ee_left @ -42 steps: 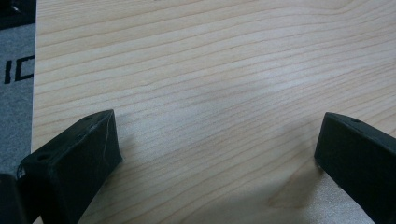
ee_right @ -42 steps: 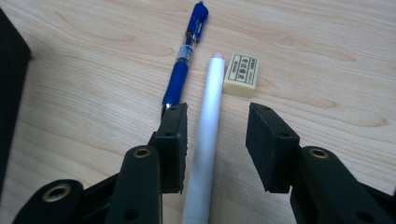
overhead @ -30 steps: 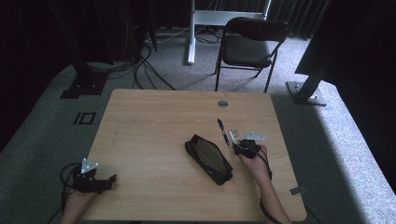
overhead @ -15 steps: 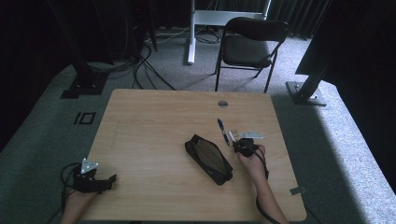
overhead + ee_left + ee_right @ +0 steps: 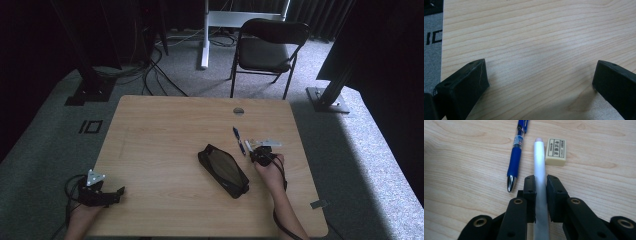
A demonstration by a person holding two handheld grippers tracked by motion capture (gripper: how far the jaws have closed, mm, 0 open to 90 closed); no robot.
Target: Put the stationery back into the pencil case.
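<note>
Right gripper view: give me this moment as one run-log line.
right gripper: just closed, shut on white pen | blue pen, eraser: on table | pencil case: beside | left gripper: open, idle

Printed black characters are seen on the eraser (image 5: 555, 149) label; a printed band on the blue pen (image 5: 516, 155) stays illegible.

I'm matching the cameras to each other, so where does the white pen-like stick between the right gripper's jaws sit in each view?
High view: white stick right of centre on the table, at the right gripper, beside the blue pen.
Right gripper view: centre, running up from the clamped jaws, eraser at its right.
Left gripper view: bare table wood between open jaws.
Shared landmark: the blue pen.
</note>
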